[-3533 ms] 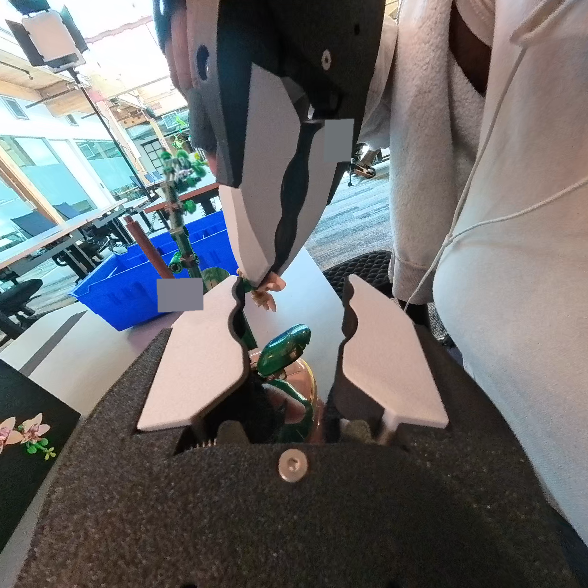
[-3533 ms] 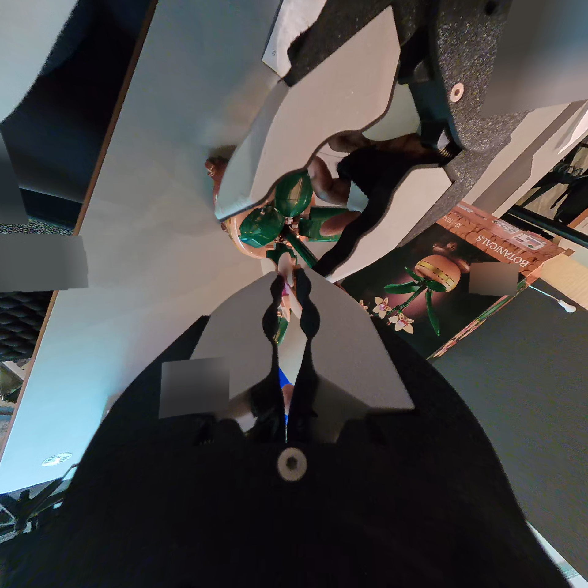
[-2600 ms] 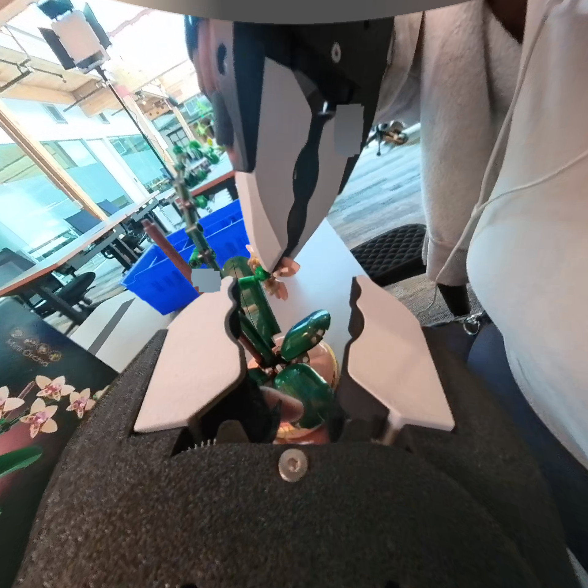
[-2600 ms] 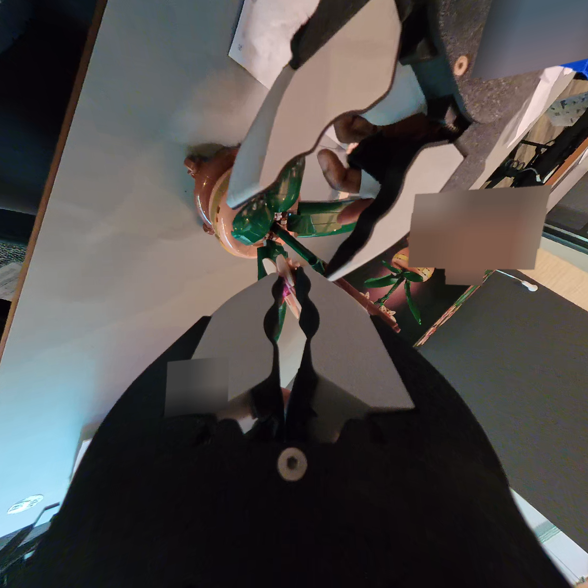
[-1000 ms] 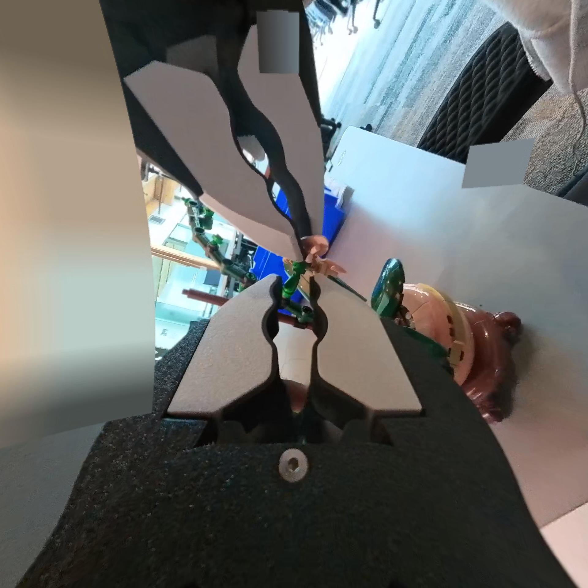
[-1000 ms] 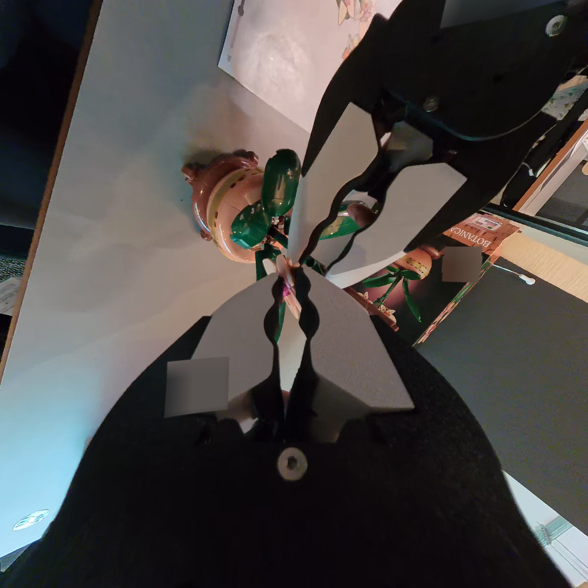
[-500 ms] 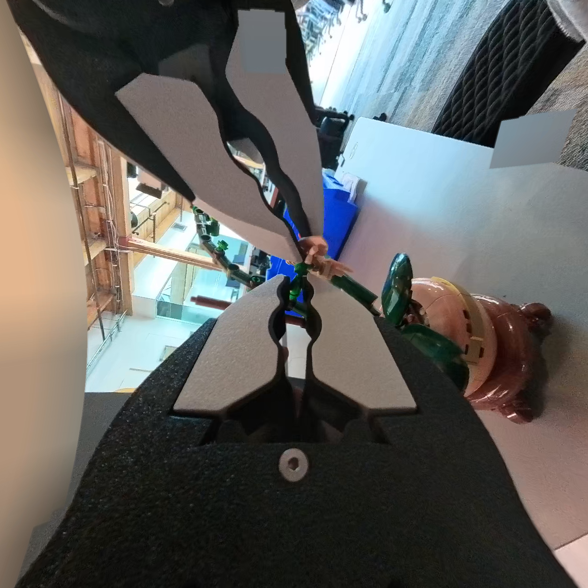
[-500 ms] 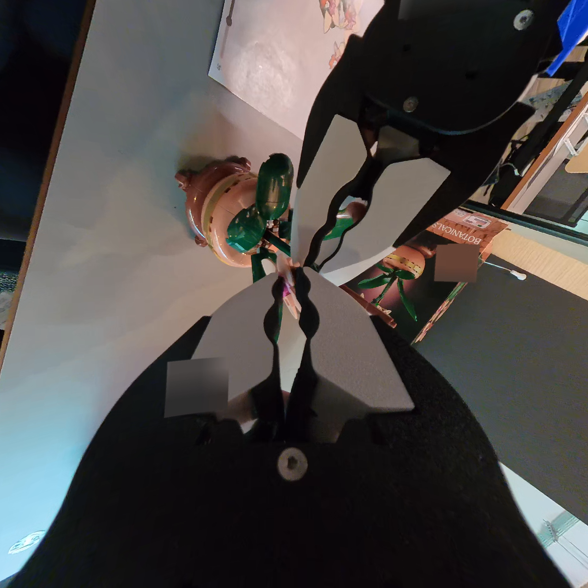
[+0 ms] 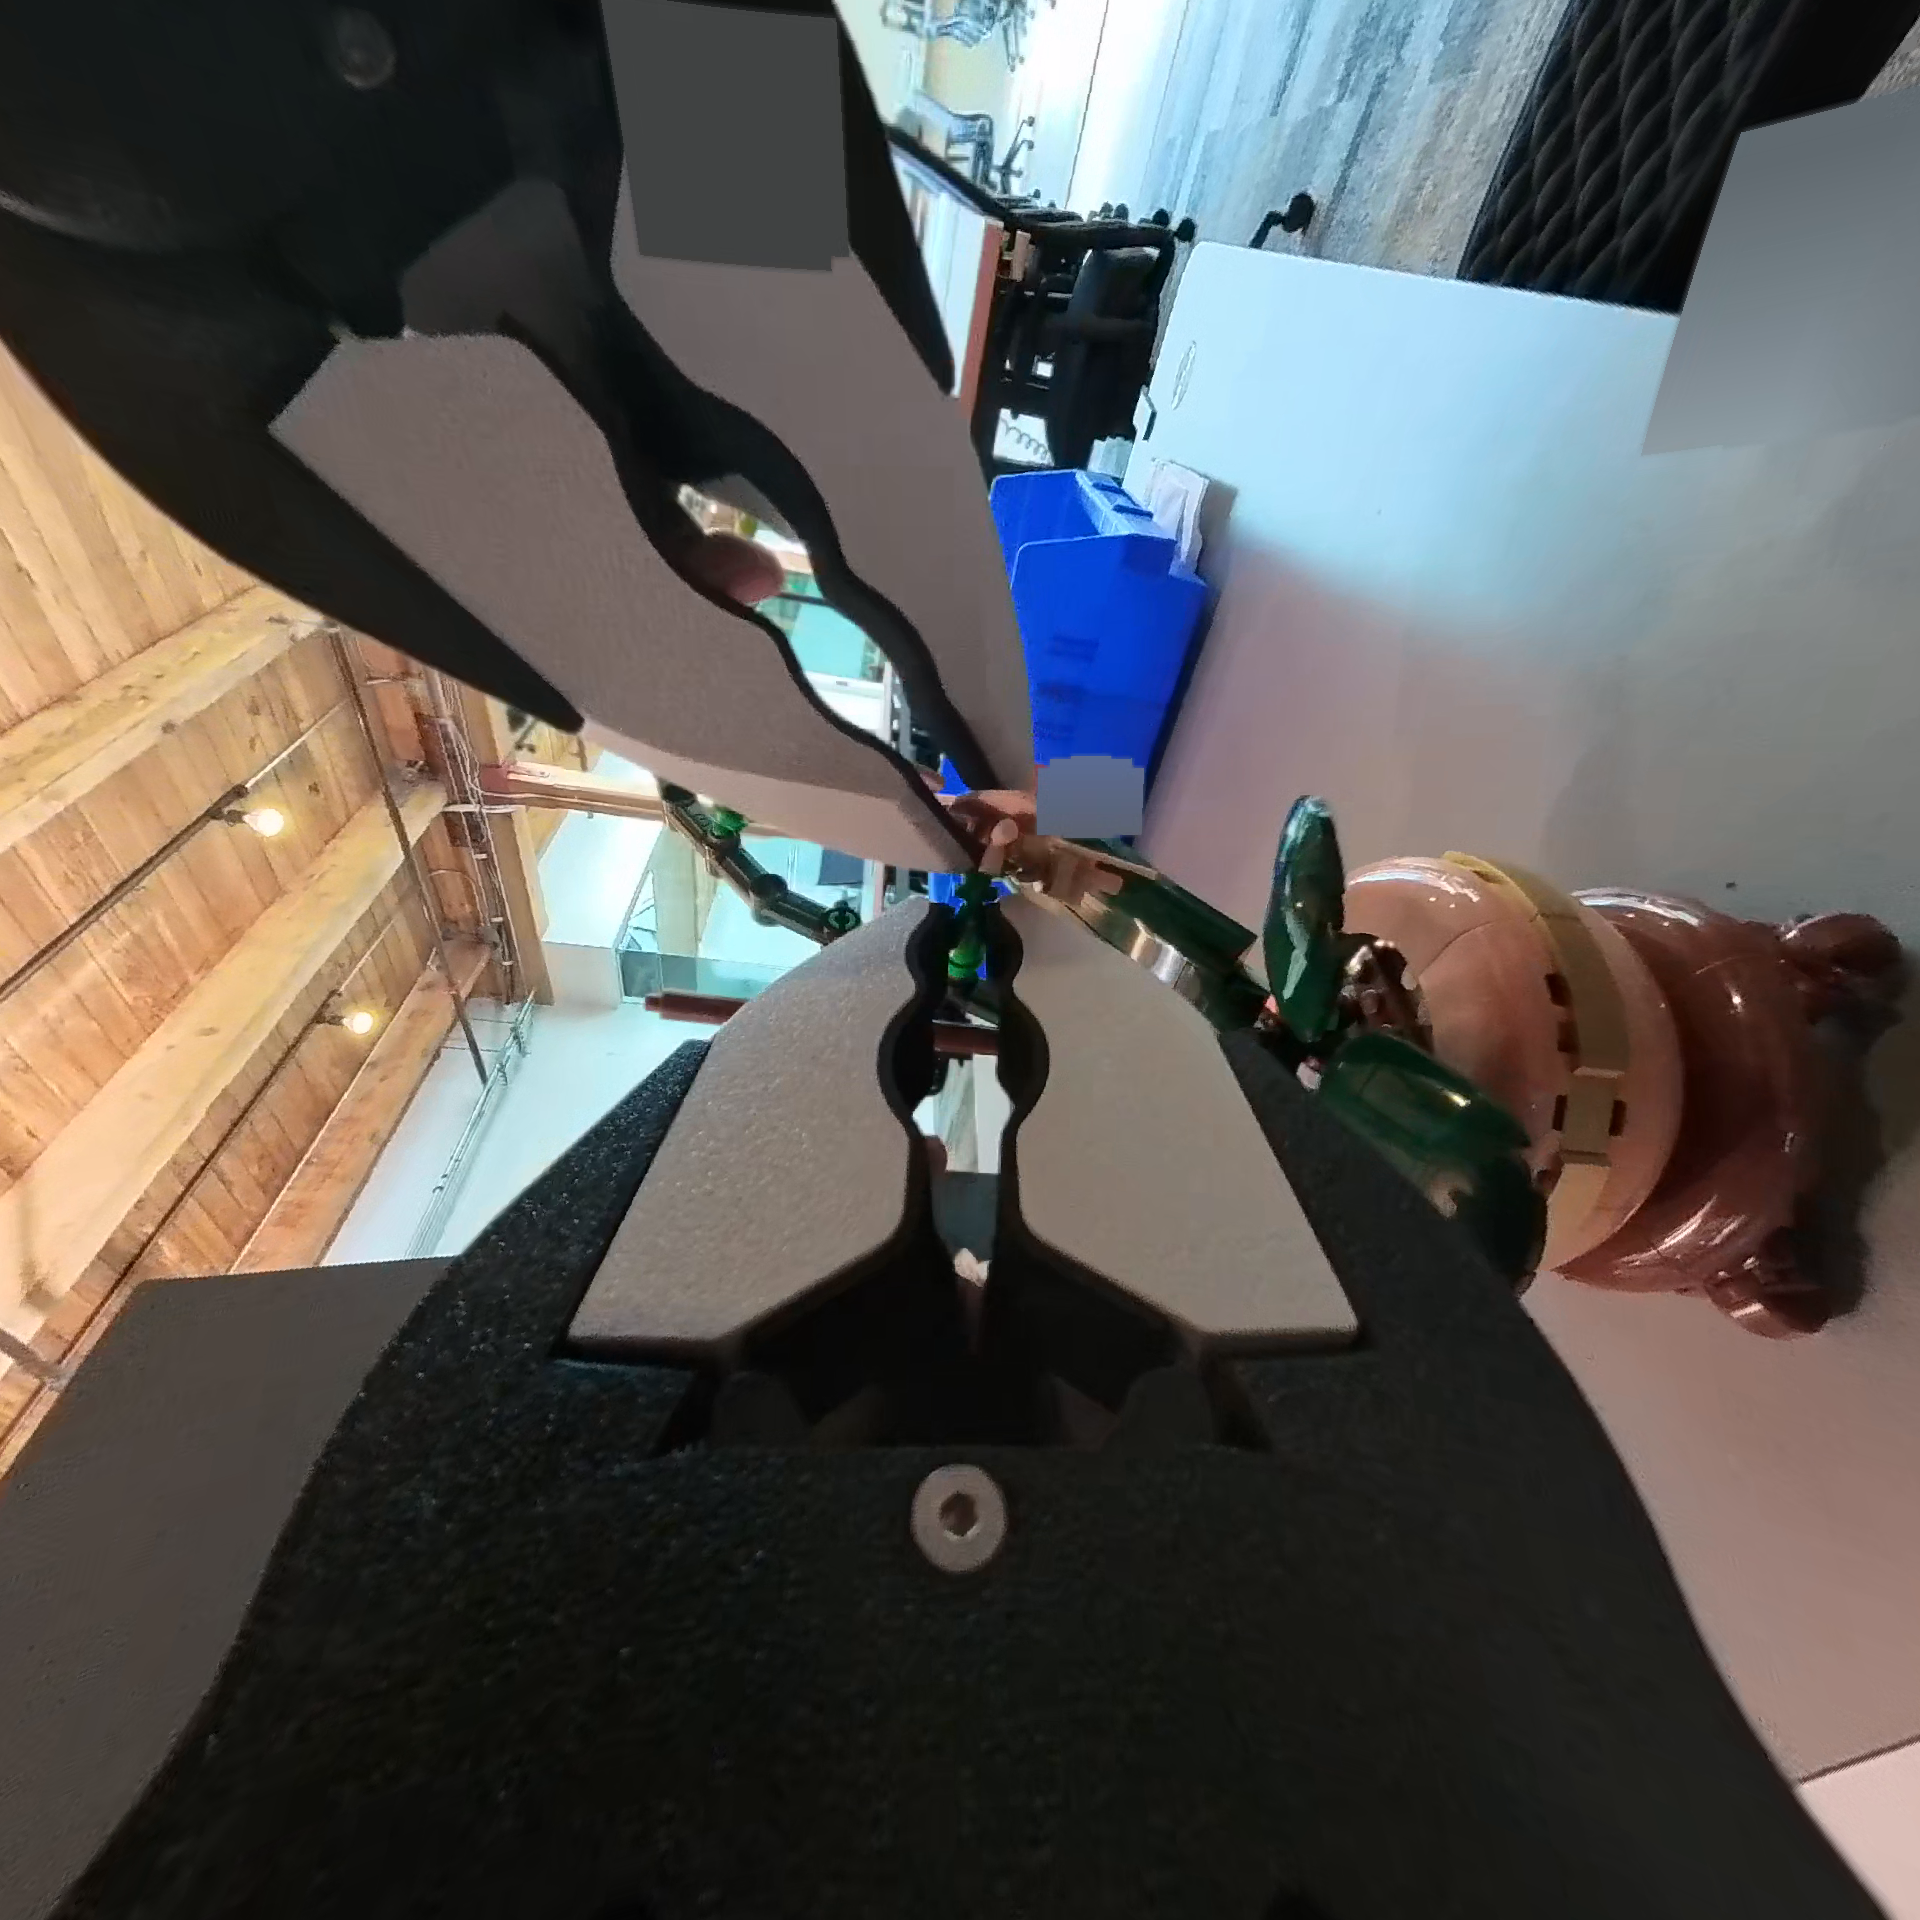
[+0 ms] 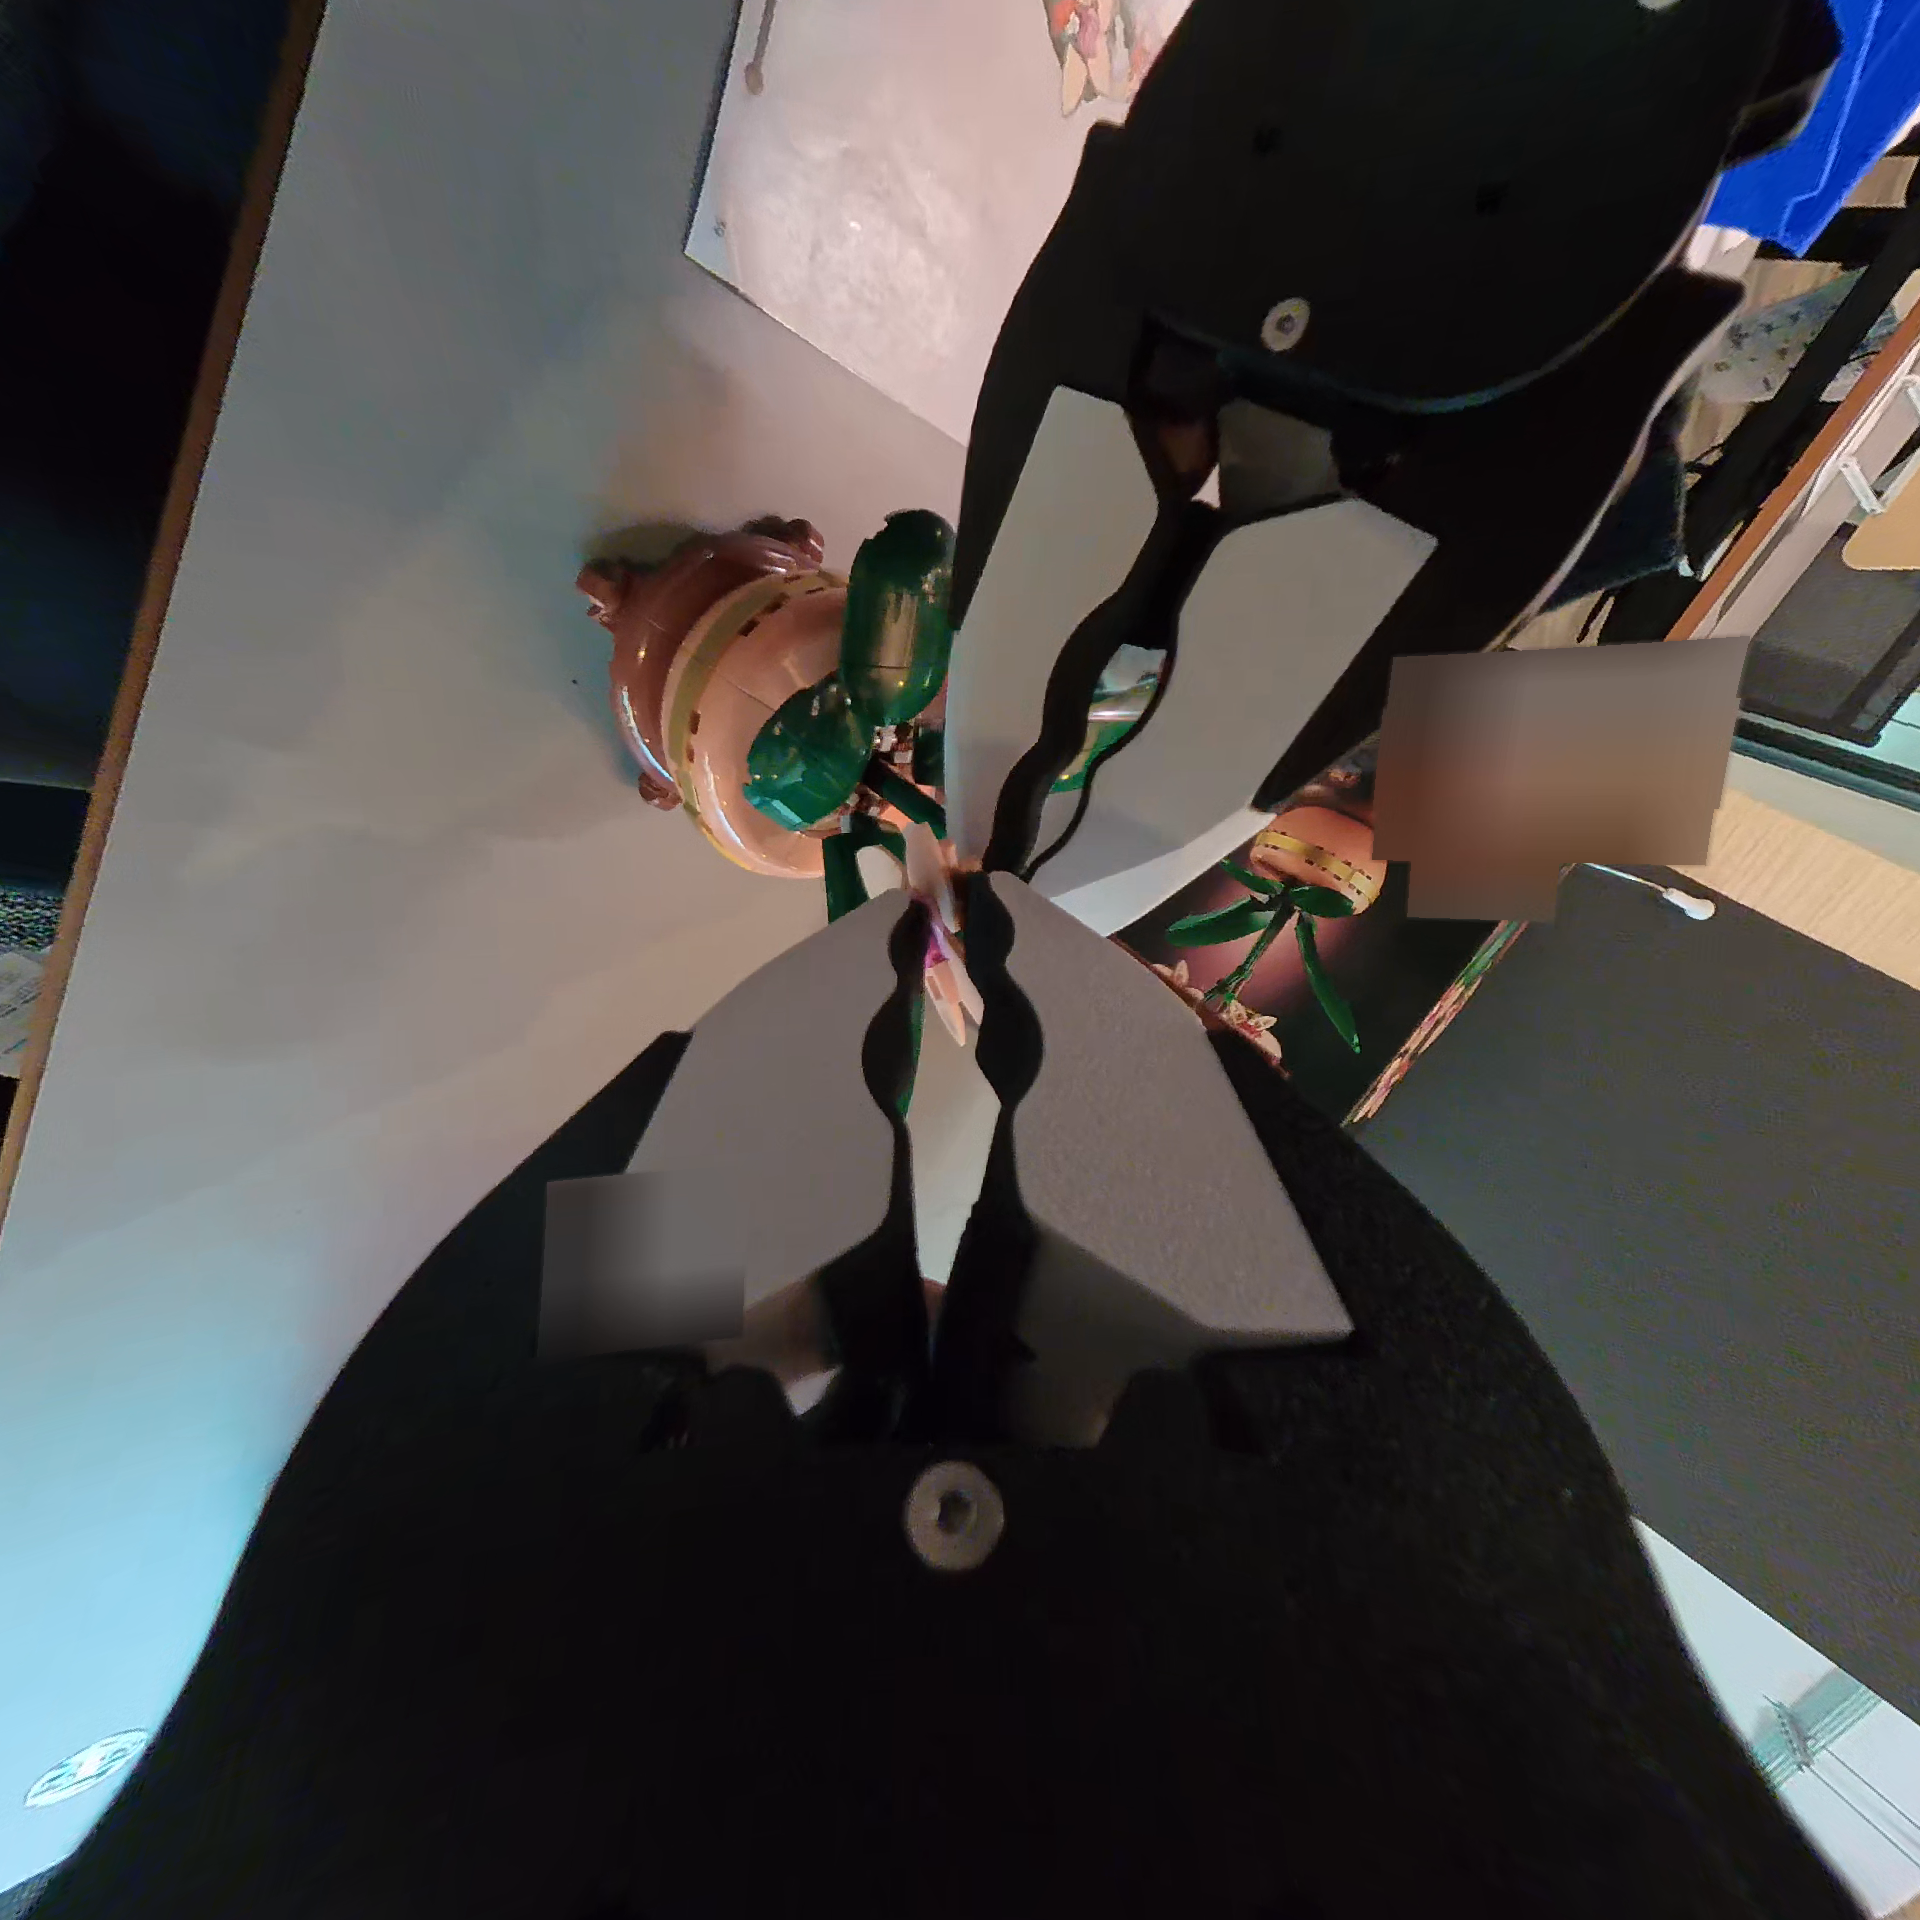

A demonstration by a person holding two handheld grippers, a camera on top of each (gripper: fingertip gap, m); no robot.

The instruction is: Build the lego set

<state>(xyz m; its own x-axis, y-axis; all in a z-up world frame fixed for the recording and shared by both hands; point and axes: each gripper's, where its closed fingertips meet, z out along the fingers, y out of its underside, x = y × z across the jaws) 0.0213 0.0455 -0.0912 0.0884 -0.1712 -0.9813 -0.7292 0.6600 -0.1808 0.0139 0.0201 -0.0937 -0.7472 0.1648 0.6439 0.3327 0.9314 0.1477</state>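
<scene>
A brown and pink lego pot [image 9: 1621, 1081] with dark green leaves [image 9: 1311, 925] stands on the white table; in the right wrist view the pot [image 10: 696, 717] lies left of both grippers. My left gripper [image 9: 966, 920] is shut on a small green stem piece [image 9: 966, 940] of the plant. My right gripper [image 10: 951, 902] is shut on a pale pink flower [image 10: 948, 971]. The two grippers meet tip to tip above the pot, and the flower [image 9: 1003, 821] touches the top of the stem piece. The joint itself is hidden between the fingers.
A blue bin [image 9: 1101, 623] stands at the table's far end. A long green stem with joints [image 9: 774, 885] and a brown stick [image 9: 686, 1006] reach past the fingers. The set's box [image 10: 1299, 935], an instruction sheet [image 10: 862, 177] and a black mat [image 10: 1662, 1195] lie nearby. Both grippers' tips are close together, under 4 cm apart.
My left gripper, open around the plant before, has closed on the green stem piece. Both grippers have tilted and drawn together tip to tip. The right gripper has kept hold of the flower.
</scene>
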